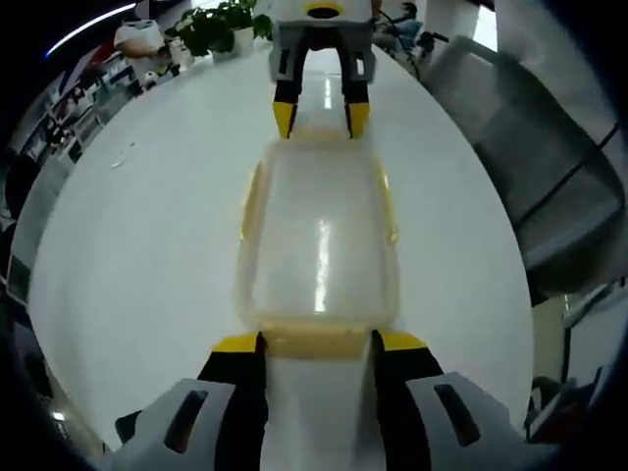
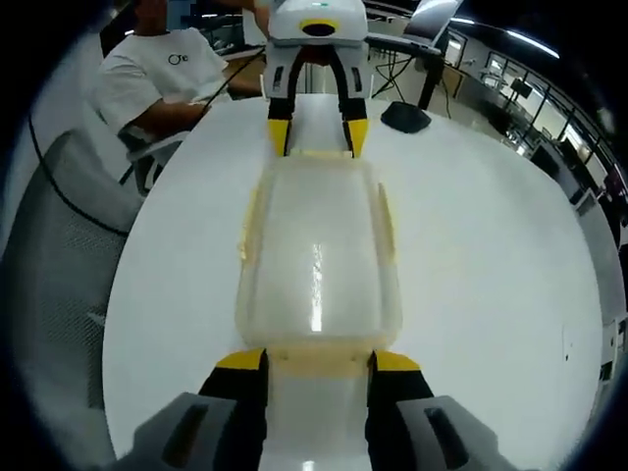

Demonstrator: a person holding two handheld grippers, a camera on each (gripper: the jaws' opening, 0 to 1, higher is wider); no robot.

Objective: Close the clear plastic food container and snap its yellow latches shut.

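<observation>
Plainly, the clear plastic food container (image 1: 319, 250) lies lid-down-and-seated on the white tabletop (image 1: 147, 255), stretched lengthwise between the two grippers, so its short ends are the ones being worked. In the left gripper view, the left gripper (image 1: 319, 343) has its yellow-tipped fingers (image 1: 235, 343) set fairly wide, one on each side of the near yellow latch (image 1: 316, 340), the tips just at the container's end corners; whether they touch the plastic or only stand beside it I cannot tell. At the far end the right gripper (image 1: 320, 120) meets the opposite end the same way. In the right gripper view, the right gripper's own fingers (image 2: 240, 361) stand wide around its near latch (image 2: 319, 361), with the left gripper (image 2: 314, 135) across from it. Neither pair grips anything, as far as the pictures show.

The risks, as I judge them: the container is light and the tabletop smooth, so an uneven push from one end could slide or skew it instead of folding the latch. If one gripper presses before the other braces, the box may shoot toward the far fingers. A latch pressed while the lid is not fully seated might flex and spring back unlatched, and the long side latches (image 2: 251, 224) look folded but I cannot confirm they are snapped.

Beyond the tabletop, a seated person (image 2: 157, 78) and a grey chair (image 1: 530, 167) stand well clear.
</observation>
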